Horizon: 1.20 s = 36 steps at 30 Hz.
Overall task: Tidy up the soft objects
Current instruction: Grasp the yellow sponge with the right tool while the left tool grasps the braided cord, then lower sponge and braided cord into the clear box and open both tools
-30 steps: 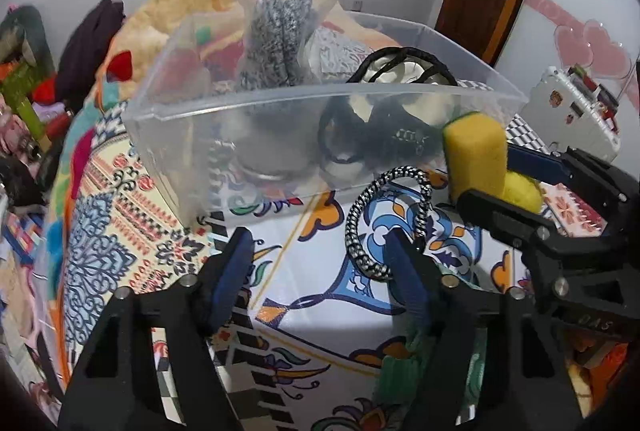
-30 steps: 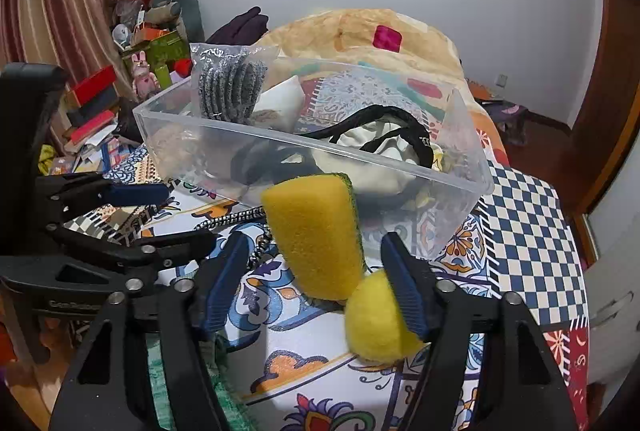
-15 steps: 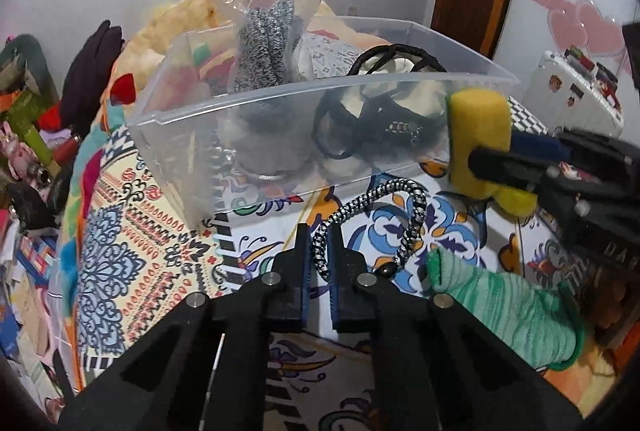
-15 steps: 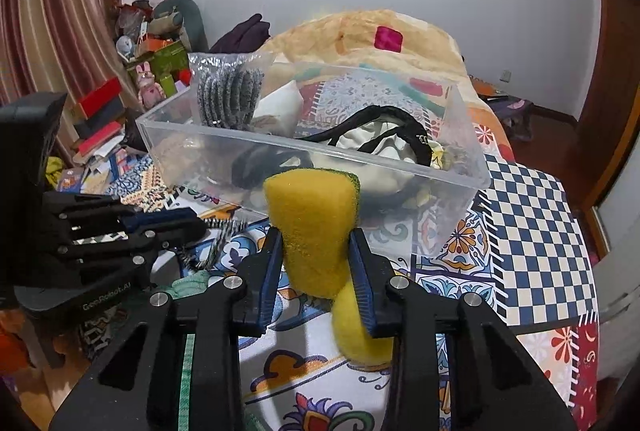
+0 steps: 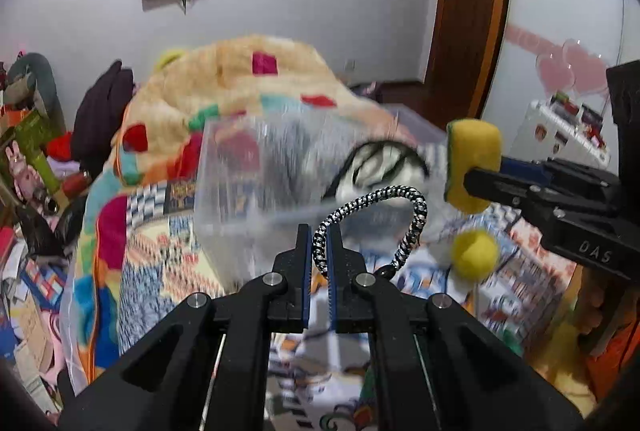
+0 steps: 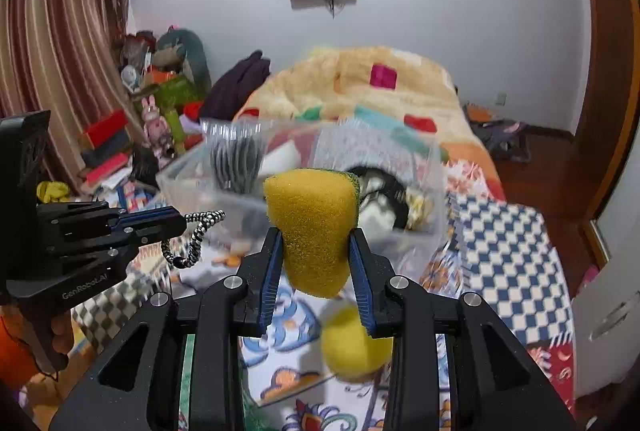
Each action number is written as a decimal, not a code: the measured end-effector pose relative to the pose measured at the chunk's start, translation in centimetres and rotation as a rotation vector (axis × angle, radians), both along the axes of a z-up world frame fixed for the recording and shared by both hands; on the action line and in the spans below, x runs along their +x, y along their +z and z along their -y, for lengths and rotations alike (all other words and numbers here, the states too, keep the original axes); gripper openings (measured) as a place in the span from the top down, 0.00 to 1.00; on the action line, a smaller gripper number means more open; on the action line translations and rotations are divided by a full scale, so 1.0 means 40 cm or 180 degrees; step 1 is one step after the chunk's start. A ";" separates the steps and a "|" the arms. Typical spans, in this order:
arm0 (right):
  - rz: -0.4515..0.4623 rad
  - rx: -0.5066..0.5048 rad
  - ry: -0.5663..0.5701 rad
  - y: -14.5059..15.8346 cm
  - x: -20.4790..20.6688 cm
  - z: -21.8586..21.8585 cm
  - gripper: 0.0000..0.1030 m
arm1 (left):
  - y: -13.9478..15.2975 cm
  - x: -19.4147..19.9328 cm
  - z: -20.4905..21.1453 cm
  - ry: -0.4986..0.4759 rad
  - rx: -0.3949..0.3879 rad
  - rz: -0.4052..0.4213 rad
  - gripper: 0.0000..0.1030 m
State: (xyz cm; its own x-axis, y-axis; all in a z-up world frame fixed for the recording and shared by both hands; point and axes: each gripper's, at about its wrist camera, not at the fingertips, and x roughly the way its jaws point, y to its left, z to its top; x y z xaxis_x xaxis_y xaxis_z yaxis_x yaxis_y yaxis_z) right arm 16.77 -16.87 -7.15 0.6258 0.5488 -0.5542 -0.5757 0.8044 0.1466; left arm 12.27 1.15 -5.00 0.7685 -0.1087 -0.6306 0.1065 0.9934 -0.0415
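Note:
My left gripper [image 5: 319,231] is shut on a black-and-white braided cord loop [image 5: 404,209] and holds it in the air before the clear plastic bin [image 5: 240,191]; the cord also shows in the right wrist view [image 6: 196,235]. My right gripper [image 6: 316,243] is shut on a yellow sponge with a green backing [image 6: 312,227], lifted in front of the bin [image 6: 400,159]. The sponge also shows at the right of the left wrist view [image 5: 472,167]. The bin holds a bagged grey knit item [image 6: 236,159] and a black-and-white item [image 6: 380,191].
A yellow ball [image 6: 352,343] lies on the patterned cloth [image 6: 508,243] under my right gripper; it also shows in the left wrist view [image 5: 474,255]. A blanket heap [image 6: 360,83] lies behind the bin. Clutter [image 6: 120,135] is stacked at left.
Both grippers closed on their objects, the left on the cord and the right on the sponge, and have lifted them up off the cloth toward the bin's height.

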 end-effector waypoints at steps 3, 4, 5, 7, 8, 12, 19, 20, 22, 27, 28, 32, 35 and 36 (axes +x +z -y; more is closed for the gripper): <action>0.0089 0.0085 -0.0042 0.031 0.014 0.005 0.71 | 0.036 0.026 0.012 -0.0010 -0.0138 0.0139 0.94; 0.0118 0.0126 -0.0061 0.042 0.022 0.006 0.71 | 0.044 0.036 0.021 -0.0010 -0.0135 0.0179 0.94; 0.0129 0.0144 -0.0065 0.046 0.026 0.006 0.71 | 0.051 0.046 0.027 -0.0002 -0.0113 0.0225 0.94; 0.0142 0.0185 -0.0085 0.058 0.041 0.006 0.71 | 0.056 0.068 0.035 0.0012 -0.0080 0.0277 0.94; 0.0139 0.0199 -0.0090 0.061 0.050 0.005 0.71 | 0.056 0.080 0.038 0.0019 -0.0093 0.0289 0.94; 0.0105 0.0209 -0.0086 0.063 0.087 -0.005 0.71 | 0.033 0.134 0.038 0.0083 -0.0077 0.0228 0.94; -0.0067 0.0032 -0.0061 0.008 0.132 -0.027 0.71 | -0.025 0.181 0.030 0.0217 0.0024 0.0004 0.94; -0.0093 0.0011 -0.0060 0.001 0.136 -0.027 0.71 | -0.032 0.186 0.031 0.0222 0.0047 -0.0010 0.94; -0.0156 -0.0033 -0.0051 -0.016 0.148 -0.033 0.71 | -0.043 0.194 0.038 0.0210 0.0089 -0.0045 0.95; -0.0280 -0.0128 0.0004 -0.040 0.163 -0.047 0.70 | -0.057 0.205 0.059 0.0095 0.0078 -0.0187 0.94; -0.0295 -0.0150 0.0019 -0.043 0.164 -0.050 0.70 | -0.057 0.203 0.062 0.0099 0.0096 -0.0172 0.94; -0.0286 -0.0262 0.0013 -0.048 0.153 -0.057 0.64 | -0.051 0.187 0.071 0.0053 0.0089 -0.0163 0.91; -0.0257 -0.0242 0.0015 -0.039 0.145 -0.049 0.53 | -0.043 0.172 0.075 -0.0005 0.0045 -0.0164 0.90; -0.0241 -0.0236 0.0007 -0.036 0.142 -0.046 0.53 | -0.040 0.167 0.078 -0.0029 0.0047 -0.0161 0.89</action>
